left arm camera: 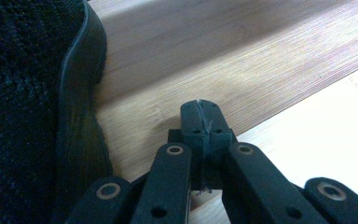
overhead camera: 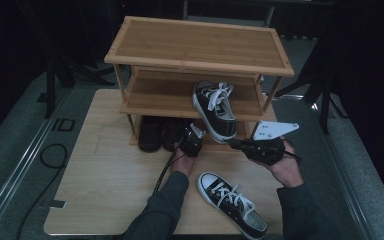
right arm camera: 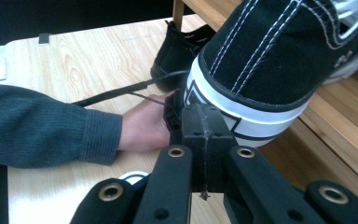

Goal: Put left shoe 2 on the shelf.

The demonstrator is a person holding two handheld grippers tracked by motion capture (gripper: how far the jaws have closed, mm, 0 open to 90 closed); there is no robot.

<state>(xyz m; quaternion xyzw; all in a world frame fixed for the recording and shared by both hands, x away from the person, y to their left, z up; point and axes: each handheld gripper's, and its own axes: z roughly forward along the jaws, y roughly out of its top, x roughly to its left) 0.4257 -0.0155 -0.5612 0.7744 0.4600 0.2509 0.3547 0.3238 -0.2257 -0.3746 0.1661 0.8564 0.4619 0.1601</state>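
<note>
A black-and-white sneaker (overhead camera: 214, 107) lies on the middle shelf of a bamboo shoe rack (overhead camera: 200, 45), its heel overhanging the shelf's front edge. A matching sneaker (overhead camera: 232, 204) lies on the table near the front. My left gripper (overhead camera: 195, 130) is shut and empty, pointing at the bottom shelf just below that heel. In the left gripper view its tips (left arm camera: 200, 109) hover over the bottom shelf board, beside a black shoe (left arm camera: 28, 107). My right gripper (overhead camera: 231, 143) is shut and empty. In the right gripper view its tips (right arm camera: 204, 114) sit right in front of the sneaker's heel (right arm camera: 270, 60).
Two black shoes (overhead camera: 150, 134) stand on the rack's bottom shelf at the left. The rack stands at the back of a light wooden table (overhead camera: 110, 175). A cable trails from the left gripper across the table. Grey floor surrounds the table.
</note>
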